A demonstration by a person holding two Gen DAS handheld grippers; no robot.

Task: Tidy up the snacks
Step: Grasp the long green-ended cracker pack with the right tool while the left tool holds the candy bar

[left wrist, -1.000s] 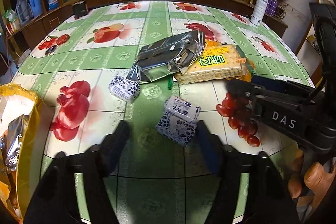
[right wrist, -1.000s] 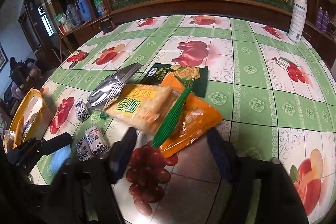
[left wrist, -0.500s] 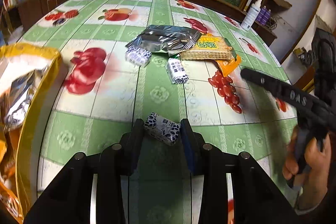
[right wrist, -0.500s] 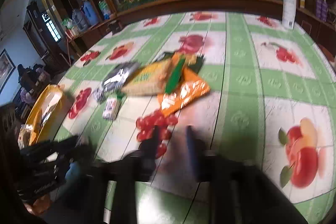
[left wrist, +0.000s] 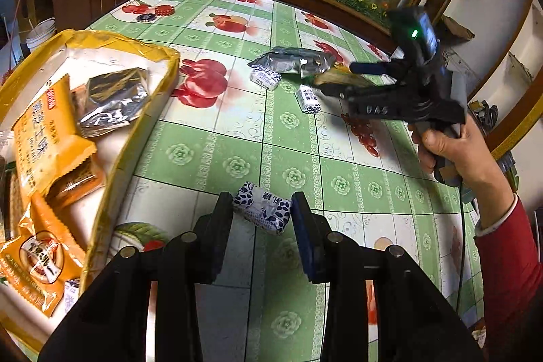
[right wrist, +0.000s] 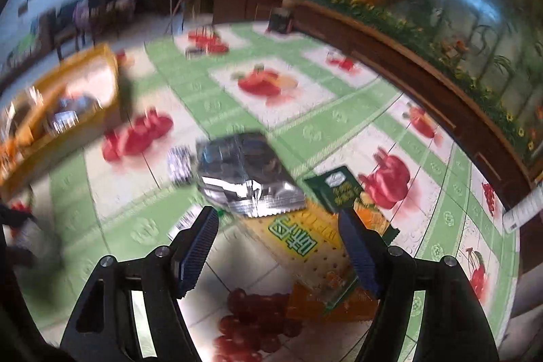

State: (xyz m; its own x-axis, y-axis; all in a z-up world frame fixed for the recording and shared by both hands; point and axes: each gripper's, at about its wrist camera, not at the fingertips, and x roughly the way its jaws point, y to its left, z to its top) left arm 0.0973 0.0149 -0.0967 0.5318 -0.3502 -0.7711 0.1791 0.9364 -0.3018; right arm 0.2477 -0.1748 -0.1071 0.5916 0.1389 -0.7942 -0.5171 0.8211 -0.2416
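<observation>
Blue-and-white patterned wrapping covers the small block-shaped candy [left wrist: 262,212] that the left tool [left wrist: 262,216] holds, its two dark pads pressed against the candy's short ends, the packet lifted above the green-and-white fruit-print oilcloth of the desk [left wrist: 217,155]. Taking the yellow cardboard box [left wrist: 135,124] as landmark: the gripped candy hangs just to its right, near the box's lower wall. Inside the box lie an orange biscuit wrapper [left wrist: 40,138], a crumpled silver foil packet [left wrist: 112,100] and more orange snack bags [left wrist: 37,263]. Farther right of the box, well apart from it, two more small blue-and-white candies [left wrist: 265,79] rest on the desk beside a larger silver foil bag [left wrist: 295,61].

The right tool [right wrist: 278,245] stands wide, and its jaws have just been opening; nothing is pinched between its ribbed blue pads. It hovers over the pile far from the box: the silver foil bag [right wrist: 246,178] lies across a yellow cracker pack with green lettering [right wrist: 298,243], a dark green pouch [right wrist: 336,189] sits beside it, and an orange bag [right wrist: 325,301] shows beneath. A person's hand [left wrist: 444,148] in a red sleeve [left wrist: 505,263] grips that tool's handle.
</observation>
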